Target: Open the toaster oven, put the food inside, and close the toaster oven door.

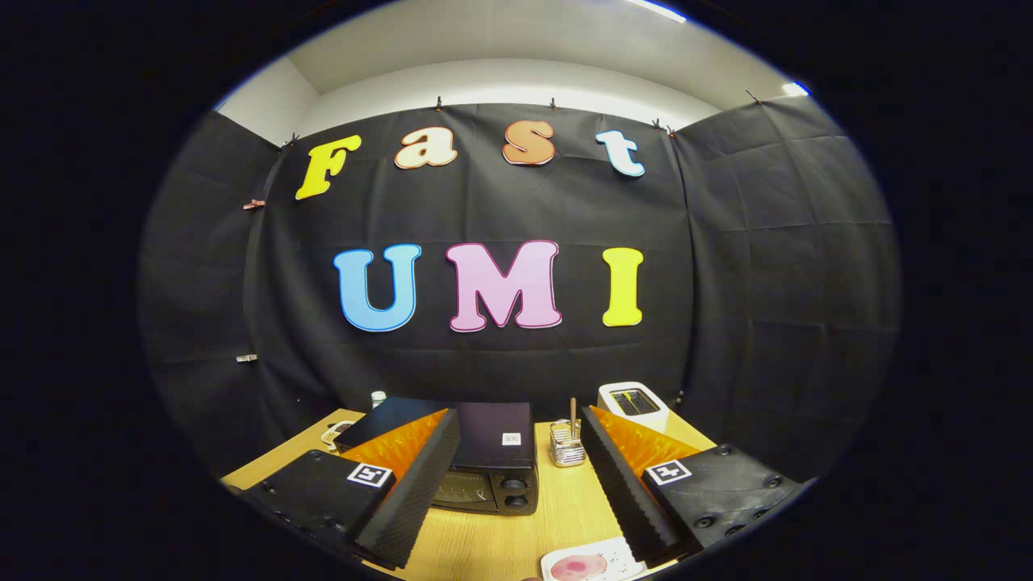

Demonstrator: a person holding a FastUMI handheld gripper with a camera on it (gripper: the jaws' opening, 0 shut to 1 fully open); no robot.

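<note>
At lower centre of the frame, a black toaster oven point(484, 468) is seen on the wooden tabletop point(500, 541), door closed, partly behind the left finger. The gripper point(516, 484) is spread wide, holding nothing. Food on a plate point(585, 565) lies lower right. The door's top edge should be approached squarely first.

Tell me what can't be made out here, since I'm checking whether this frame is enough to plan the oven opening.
- Toaster oven: in the gripper view one finger covers much of its door; the handle is hidden.
- Plate with pink food: cut off near the fingers.
- White toaster: slot contents too small.
- Metal holder: contents too small.
- Gripper: open, holding nothing.
</note>
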